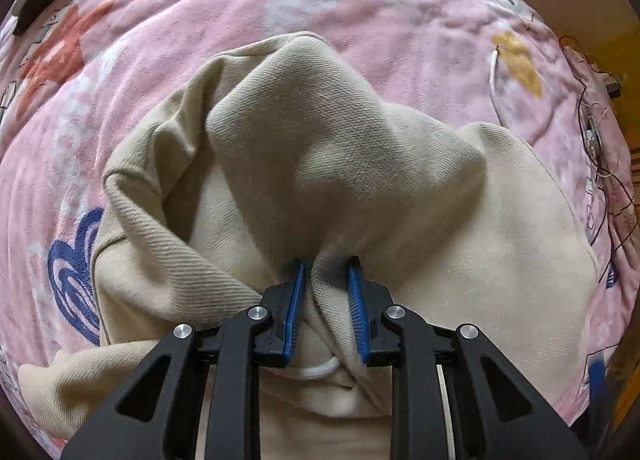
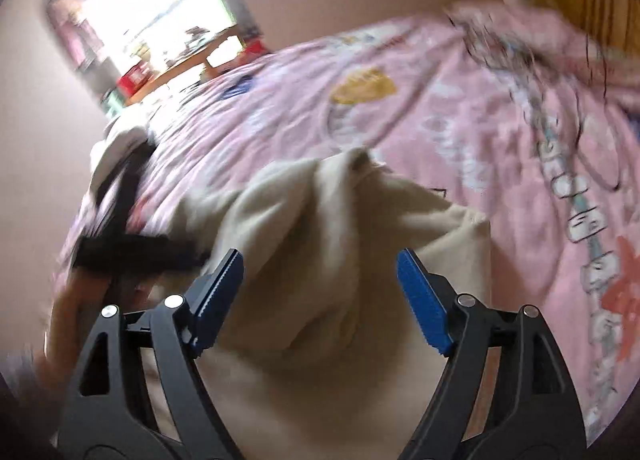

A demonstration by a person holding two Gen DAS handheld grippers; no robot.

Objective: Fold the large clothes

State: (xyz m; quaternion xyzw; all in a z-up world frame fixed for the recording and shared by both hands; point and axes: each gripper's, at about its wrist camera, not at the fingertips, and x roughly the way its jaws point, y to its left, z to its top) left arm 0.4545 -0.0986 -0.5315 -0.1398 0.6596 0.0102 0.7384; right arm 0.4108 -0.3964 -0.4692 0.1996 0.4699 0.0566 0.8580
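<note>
**Technician:** Status of both tongs, please.

**Operator:** Left gripper [image 1: 326, 272]: jaws nearly together, blue pads [image 1: 294, 308] pinching a bunched ridge of the cream sweatshirt [image 1: 304, 147]. The cloth rises in a peak from the grip. Right gripper [image 2: 320, 264]: jaws spread wide, nothing between the pads, poised above the same garment. That view is smeared by motion.

**Technician:** Location of the garment?

**Operator:** It lies crumpled on a pink printed blanket [image 1: 400, 19] covering a bed. A white drawstring [image 1: 320, 371] shows just below the left pads, so the pinch appears to sit near the hood or neckline.

**Technician:** Procedure for the current step, in my judgement:
1. Hold the left clamp firm; do not let the ridge slip.
2. Bring the open right tongs onto a single edge of cloth, well apart from the left pinch, not onto the heaped middle.
3. Close fully before lifting.
4. Draw the two holds apart to spread the garment flat; fold only after that.
Risk: grabbing several layers together will lock in the crumple.

**Operator:** Any markings to record?

**Technician:** The blanket carries a strip of outlined block letters [image 2: 584, 219] in the right wrist view, too blurred to read. No brand or label shows on the sweatshirt.
</note>
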